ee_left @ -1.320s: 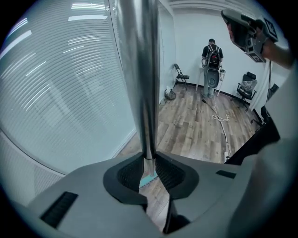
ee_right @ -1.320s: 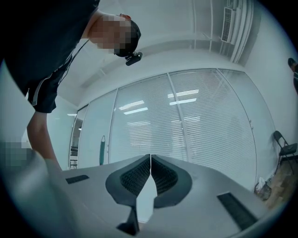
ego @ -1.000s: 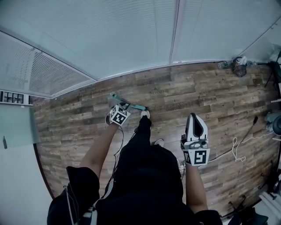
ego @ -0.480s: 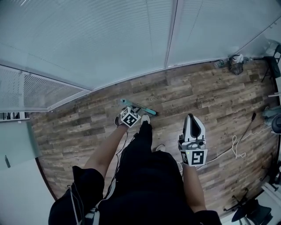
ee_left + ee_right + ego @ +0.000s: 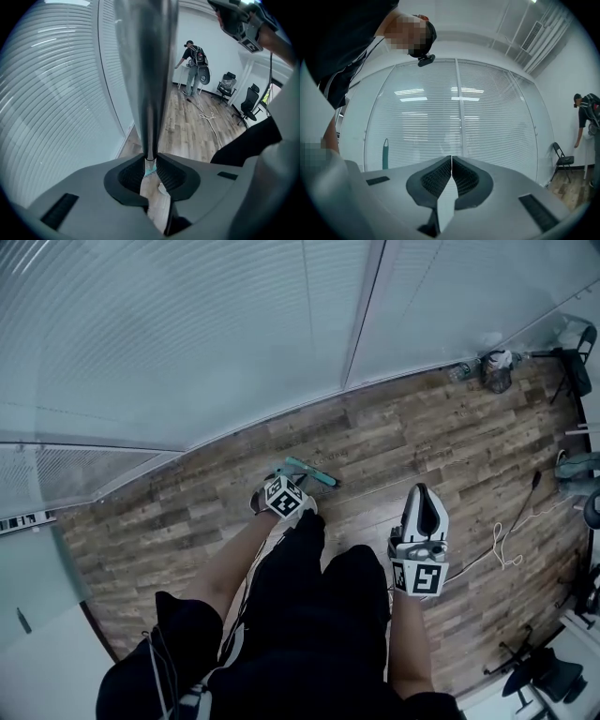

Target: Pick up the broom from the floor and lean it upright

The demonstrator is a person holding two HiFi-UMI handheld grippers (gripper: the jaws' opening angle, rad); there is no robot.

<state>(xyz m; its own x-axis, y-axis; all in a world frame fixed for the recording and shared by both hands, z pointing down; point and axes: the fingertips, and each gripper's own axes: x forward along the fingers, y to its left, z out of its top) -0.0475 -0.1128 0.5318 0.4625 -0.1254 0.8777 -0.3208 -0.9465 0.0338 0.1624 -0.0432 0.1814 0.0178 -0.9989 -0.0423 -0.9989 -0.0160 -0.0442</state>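
left claw gripping broom handle, blinds

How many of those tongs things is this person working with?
2. The left tongs are clamped on the broom handle. The right tongs are shut and empty, pointing at the blinds. None seem hidden.

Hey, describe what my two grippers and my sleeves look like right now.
The left gripper and right gripper each have a pale grey body, black ribbed pads and a cube with black-and-white square markers. The sleeves are short and black.
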